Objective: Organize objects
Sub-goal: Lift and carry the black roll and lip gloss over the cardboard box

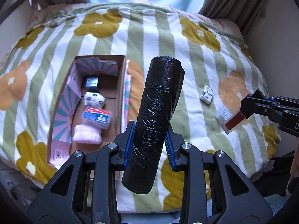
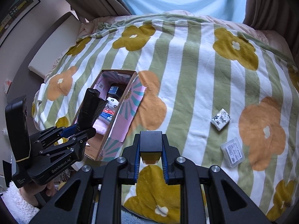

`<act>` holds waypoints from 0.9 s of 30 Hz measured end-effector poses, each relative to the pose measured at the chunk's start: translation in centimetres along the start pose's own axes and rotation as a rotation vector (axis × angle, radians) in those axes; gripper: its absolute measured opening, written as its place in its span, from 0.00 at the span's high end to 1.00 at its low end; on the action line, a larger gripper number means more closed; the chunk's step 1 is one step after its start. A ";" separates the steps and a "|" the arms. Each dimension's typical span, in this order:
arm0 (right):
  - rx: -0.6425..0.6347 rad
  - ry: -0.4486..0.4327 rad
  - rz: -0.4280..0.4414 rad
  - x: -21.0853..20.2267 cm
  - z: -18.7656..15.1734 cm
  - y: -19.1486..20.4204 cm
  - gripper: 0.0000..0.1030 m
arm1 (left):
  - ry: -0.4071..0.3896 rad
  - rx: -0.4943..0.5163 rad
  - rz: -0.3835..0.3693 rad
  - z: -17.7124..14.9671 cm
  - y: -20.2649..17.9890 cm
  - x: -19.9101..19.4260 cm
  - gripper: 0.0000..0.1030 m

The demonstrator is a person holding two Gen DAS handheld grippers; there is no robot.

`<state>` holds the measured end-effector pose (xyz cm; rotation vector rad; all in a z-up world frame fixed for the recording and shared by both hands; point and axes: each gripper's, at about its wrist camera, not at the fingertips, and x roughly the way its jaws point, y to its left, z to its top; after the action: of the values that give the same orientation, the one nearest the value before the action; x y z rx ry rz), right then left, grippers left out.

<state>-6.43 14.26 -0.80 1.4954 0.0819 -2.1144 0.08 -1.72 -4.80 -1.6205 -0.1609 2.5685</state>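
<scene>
Left wrist view shows the striped floral blanket (image 1: 168, 37) filling the frame as the work surface. At centre left lies the open cardboard box (image 1: 121, 85), the collection container; it already holds a blue case (image 1: 97, 116), a pink towel (image 1: 86, 136) and other small items, so carried objects presumably go there. The left gripper (image 1: 150, 141) at lower centre clamps a black bag roll (image 1: 158, 115) near its lower part, so most of the roll projects upward, tilted, above the blanket just right of the box. The right gripper (image 1: 243, 112) at the right edge pinches a dark red lipstick tube (image 1: 232, 123). Two objects remain loose at right on the blanket: a patterned white packet (image 1: 206, 94) and, partly behind the tube, a clear labelled case (image 2: 232, 153).
</scene>
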 end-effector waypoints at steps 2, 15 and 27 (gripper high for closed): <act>-0.024 0.004 0.022 0.5 0.8 1.5 0.82 | -0.007 -0.032 0.017 -0.1 1.7 -0.6 0.73; -0.156 0.114 0.114 8.6 5.7 9.9 0.82 | 0.003 -0.202 0.116 -1.9 11.7 -1.6 0.73; -0.172 0.245 0.070 20.2 10.6 12.6 0.82 | 0.085 -0.257 0.101 -2.8 16.3 4.3 0.73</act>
<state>-14.45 -8.04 -11.50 1.6206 0.2898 -1.8123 0.31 -17.13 -12.15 -1.8659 -0.4291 2.6376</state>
